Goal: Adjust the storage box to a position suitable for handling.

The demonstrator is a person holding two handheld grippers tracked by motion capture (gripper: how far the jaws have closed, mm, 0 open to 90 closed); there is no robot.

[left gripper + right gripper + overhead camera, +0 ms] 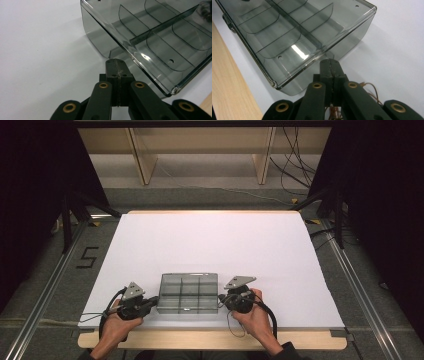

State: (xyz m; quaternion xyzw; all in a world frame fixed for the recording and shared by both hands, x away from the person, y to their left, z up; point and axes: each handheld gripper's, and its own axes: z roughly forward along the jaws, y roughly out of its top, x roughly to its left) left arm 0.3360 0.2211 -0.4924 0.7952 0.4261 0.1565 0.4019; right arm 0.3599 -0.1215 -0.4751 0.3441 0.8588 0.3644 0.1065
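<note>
Near the front edge of the white tabletop (215,240) sits a smoky clear plastic compartment box (188,293), open-topped, with the left tongs (152,300) and right tongs (221,298) at its two short ends, both pressed together and empty. It looks light, rigid and slick, likely to skate if nudged. Its thin end walls (100,42) seem the best place to pinch.

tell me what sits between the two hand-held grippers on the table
The smoky clear divided box lies between the left hand-held gripper and the right hand-held gripper, one at each short end. The high view shows this; its compartments look empty.
</note>
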